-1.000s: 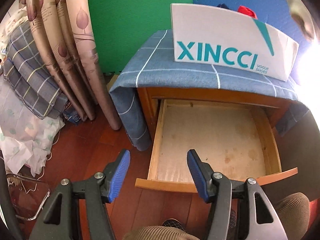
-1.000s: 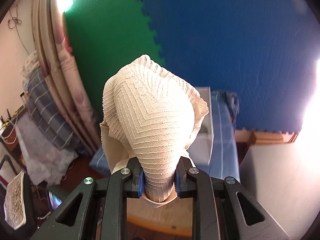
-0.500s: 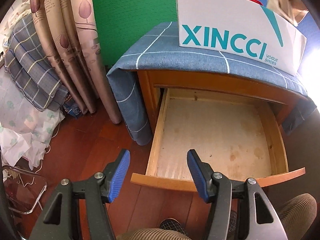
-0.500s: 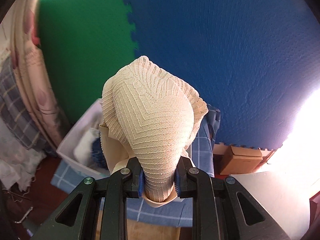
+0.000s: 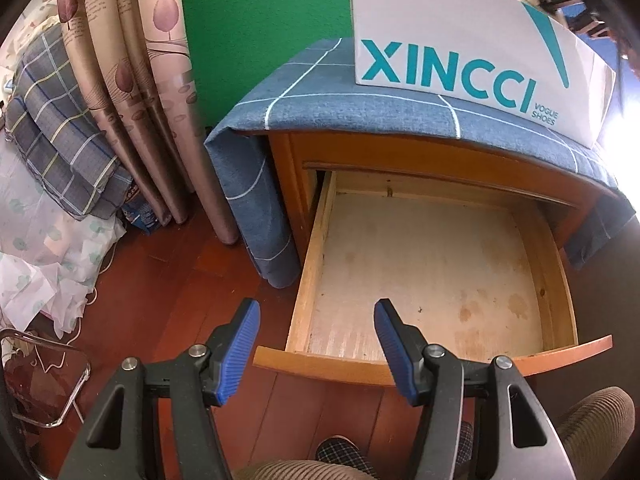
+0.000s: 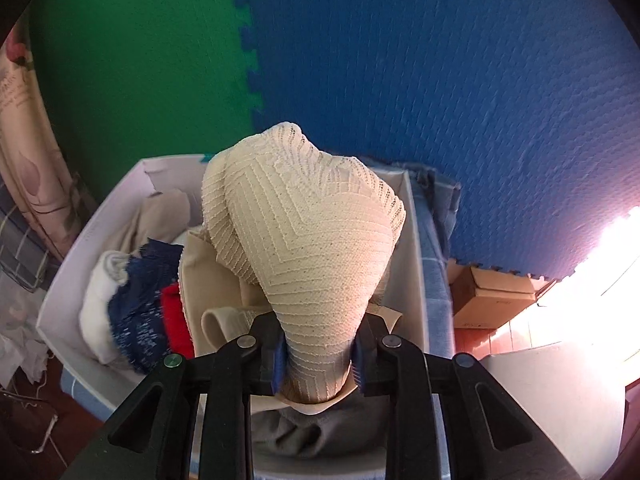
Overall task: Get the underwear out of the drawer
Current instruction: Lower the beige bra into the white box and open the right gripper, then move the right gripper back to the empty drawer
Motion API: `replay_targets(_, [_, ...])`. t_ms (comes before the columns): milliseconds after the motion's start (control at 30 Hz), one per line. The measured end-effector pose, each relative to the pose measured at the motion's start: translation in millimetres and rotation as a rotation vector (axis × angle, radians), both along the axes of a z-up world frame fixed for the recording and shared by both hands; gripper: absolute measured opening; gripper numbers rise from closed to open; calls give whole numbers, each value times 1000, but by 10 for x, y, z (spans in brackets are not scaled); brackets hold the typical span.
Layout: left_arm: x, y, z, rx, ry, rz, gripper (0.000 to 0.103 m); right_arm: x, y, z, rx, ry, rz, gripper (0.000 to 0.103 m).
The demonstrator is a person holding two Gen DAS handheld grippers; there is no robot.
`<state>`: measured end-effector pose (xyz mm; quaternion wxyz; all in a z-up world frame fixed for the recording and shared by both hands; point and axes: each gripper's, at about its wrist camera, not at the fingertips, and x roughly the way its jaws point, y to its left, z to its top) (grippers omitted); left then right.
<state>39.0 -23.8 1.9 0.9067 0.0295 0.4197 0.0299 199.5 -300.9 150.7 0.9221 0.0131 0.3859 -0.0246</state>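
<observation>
in our right hand, the right gripper [image 6: 318,364] has its blue pads on either side of a bunched piece of cream knitted underwear [image 6: 308,236], which fills the gap between them; the jaws are just starting to ease apart, though the pads are still touching the fabric. the underwear is held up over an open white cardboard shoe box [image 6: 68,280] – the box already contains other folded garments in white, dark blue lace, red and beige. the box sits on a blue checked cloth [image 5: 304,80] that covers a wooden bedside cabinet [image 5: 292,184]. behind it the wall is lined with green and blue foam mats.

in our left hand, the left gripper [image 5: 316,348] hangs with its jaws about half open and nothing between them, just above the front edge of the pulled-out wooden drawer [image 5: 432,364]. the drawer's pale, stained floor is bare – no clothing lies in it. to the left stand patterned curtains [image 5: 136,80] and a folded grey plaid blanket [image 5: 60,136] over a red-brown wooden floor [image 5: 160,292].
</observation>
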Motion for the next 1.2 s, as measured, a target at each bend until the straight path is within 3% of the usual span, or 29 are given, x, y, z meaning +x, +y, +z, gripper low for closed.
replay_targets(233, [17, 0, -44, -14, 14, -5, 61, 193, -73, -146, 31, 30, -12, 36])
replay_targets(300, [32, 18, -50, -24, 20, -3, 61, 189, -113, -136, 57, 21, -18, 46])
replay_targets(600, [35, 19, -57, -41, 26, -5, 61, -90, -148, 39, 79, -45, -31, 64])
replay_targets(767, [35, 14, -76, -52, 35, -16, 61, -402, -79, 324, 57, -124, -13, 78])
replay_targets(933, [10, 4, -70, -57, 28, -24, 61, -978, 90, 482, 50, -213, 37, 89])
replay_targets(1033, [-13, -19, -55, -55, 20, -29, 61, -1382, 170, 364, 72, -241, 57, 96])
replay_targets(1200, [-69, -72, -24, -42, 2, -44, 61, -1984, 210, -185, 108, -222, 41, 98])
